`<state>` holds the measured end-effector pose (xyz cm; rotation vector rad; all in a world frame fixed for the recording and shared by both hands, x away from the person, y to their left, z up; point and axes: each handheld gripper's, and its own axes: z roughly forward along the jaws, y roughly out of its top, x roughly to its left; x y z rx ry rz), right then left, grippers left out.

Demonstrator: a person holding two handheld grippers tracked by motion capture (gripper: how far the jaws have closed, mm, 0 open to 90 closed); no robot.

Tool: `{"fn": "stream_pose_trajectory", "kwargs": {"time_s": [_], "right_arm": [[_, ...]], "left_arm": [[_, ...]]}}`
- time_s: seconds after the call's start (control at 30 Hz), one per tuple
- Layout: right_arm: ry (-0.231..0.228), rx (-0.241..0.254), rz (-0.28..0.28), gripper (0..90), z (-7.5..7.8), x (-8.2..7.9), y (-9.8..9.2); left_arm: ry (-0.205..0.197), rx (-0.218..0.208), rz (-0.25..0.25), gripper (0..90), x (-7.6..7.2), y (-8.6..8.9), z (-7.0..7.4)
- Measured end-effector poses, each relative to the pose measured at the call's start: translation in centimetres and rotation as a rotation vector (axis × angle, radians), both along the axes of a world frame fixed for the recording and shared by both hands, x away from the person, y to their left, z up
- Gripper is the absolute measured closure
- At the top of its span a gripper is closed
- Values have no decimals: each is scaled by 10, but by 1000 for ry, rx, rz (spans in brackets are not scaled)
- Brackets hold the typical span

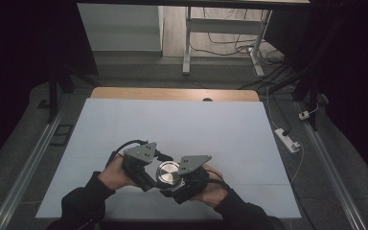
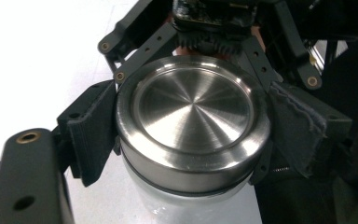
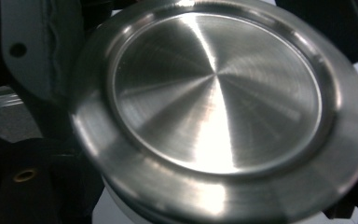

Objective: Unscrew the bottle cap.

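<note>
A jar with a brushed steel lid (image 1: 168, 173) (image 2: 193, 116) (image 3: 219, 93) and a whitish body (image 2: 186, 205) is held between both hands near the table's front edge. My left gripper (image 1: 153, 175) is shut on the lid, with its pads (image 2: 93, 130) pressed on the rim from both sides. One of those pads (image 3: 51, 51) stands beside the lid in the right gripper view. My right gripper (image 1: 179, 184) comes in from the opposite side. Its linkage arms (image 2: 144, 46) reach down around the jar below the lid. Its jaw tips are hidden under the lid.
A white sheet (image 1: 172, 124) covers the table, with a wooden strip (image 1: 172, 93) bare along the far edge. On the floor to the right lie a power strip (image 1: 287, 140) and cables. A desk frame (image 1: 187, 48) stands behind the table.
</note>
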<state>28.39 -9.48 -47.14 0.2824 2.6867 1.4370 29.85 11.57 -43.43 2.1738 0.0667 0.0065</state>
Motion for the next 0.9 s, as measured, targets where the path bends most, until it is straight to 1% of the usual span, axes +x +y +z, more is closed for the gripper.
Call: {"fn": "stream_pose_trajectory", "kwargs": {"time_s": [0.07, 0.1, 0.13, 0.17, 0.2, 0.23, 0.27, 0.3, 0.33, 0.37, 0.4, 0.43, 0.47, 0.53, 0.57, 0.63, 0.67, 0.7, 0.73, 0.8, 0.83, 0.87, 0.9], "right_arm": [[5, -5, -32, 143, -1, 3, -2], [6, -7, -47, 144, -2, 4, -2], [8, -15, -79, 143, -2, 7, -3], [8, -15, -96, 143, -3, 9, -5], [14, -15, -121, 144, -3, 11, -6], [19, -21, -158, 143, -3, 14, -8], [18, -26, -183, 143, -4, 15, -8], [18, -27, -212, 143, -4, 16, -9], [21, -22, -230, 143, -4, 18, -10], [19, -15, -253, 143, -4, 19, -12], [19, -15, -253, 143, -4, 19, -12], [14, -11, -254, 144, -3, 19, -12], [16, -4, -254, 143, -2, 18, -13], [20, 6, -241, 144, -1, 18, -14], [19, 8, -231, 144, -1, 18, -14], [17, 12, -196, 143, 0, 17, -14], [15, 13, -177, 143, 0, 16, -13], [17, 15, -153, 143, 0, 15, -12], [18, 14, -125, 143, 1, 14, -11], [21, 8, -71, 143, 1, 10, -8], [21, 3, -49, 144, 1, 8, -7], [21, 0, -23, 143, 0, 6, -4], [19, -5, -13, 143, 0, 4, -3]], "left_arm": [[8, -12, 44, 208, 1, -2, -3], [9, -12, 82, 208, 2, -5, -4], [11, -17, 111, 208, 2, -7, -5], [7, -17, 153, 208, 2, -10, -6], [-1, -13, 209, 208, 0, -15, -6], [-5, -13, 242, 208, -1, -18, -7], [-12, -9, 284, 208, -1, -23, -7], [-8, -15, 307, 207, -1, -25, -8], [-1, -24, 317, 205, 1, -26, -8], [12, -41, 309, 168, 2, -25, -9], [28, -62, 296, 168, 4, -23, -8], [51, -89, 280, 123, 6, -19, -7], [63, -103, 269, 101, 7, -15, -5], [61, -125, 246, 87, 9, -6, 0], [73, -128, 216, 88, 10, -2, 2], [57, -106, 167, 88, 10, 5, 5], [61, -87, 127, 97, 10, 7, 6], [47, -64, 99, 104, 9, 8, 5], [31, -44, 85, 104, 8, 8, 5], [27, -15, 39, 123, 7, 7, 3], [13, 6, 23, 131, 6, 6, 1], [15, 13, 6, 130, 6, 5, 0], [22, 19, -23, 141, 6, 3, -2]]}}
